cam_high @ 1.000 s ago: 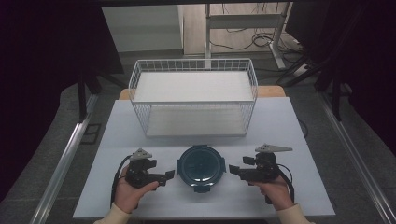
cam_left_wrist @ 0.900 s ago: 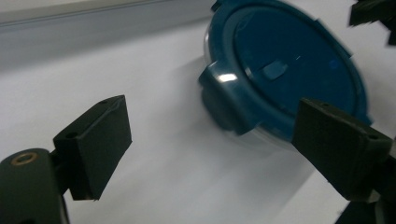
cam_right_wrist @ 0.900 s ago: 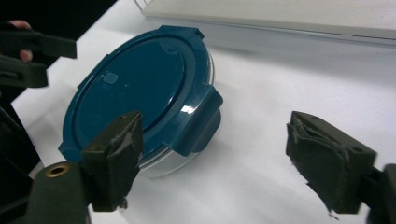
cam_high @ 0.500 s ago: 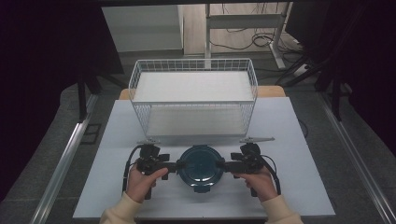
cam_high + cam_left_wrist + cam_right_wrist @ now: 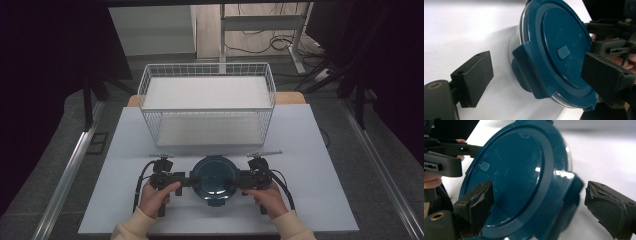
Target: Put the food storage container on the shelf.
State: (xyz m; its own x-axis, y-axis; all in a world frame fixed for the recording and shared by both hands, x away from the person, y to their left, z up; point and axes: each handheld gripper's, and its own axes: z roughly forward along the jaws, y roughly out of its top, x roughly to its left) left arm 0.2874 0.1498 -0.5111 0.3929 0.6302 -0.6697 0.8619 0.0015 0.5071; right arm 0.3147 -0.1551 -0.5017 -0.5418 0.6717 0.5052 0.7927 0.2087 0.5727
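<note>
Teal lidded container point(image 5: 213, 179) sits between both hands, left gripper point(image 5: 189, 179) and right gripper point(image 5: 235, 181) level, jaws released astride its side clips; the right's have just been opening.

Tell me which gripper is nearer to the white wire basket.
Neither, clearly: both sit level in front of the basket, apart from it. The left gripper is at the left side of the blue container, the right gripper at its right side, both with open jaws straddling its side clips.
</note>
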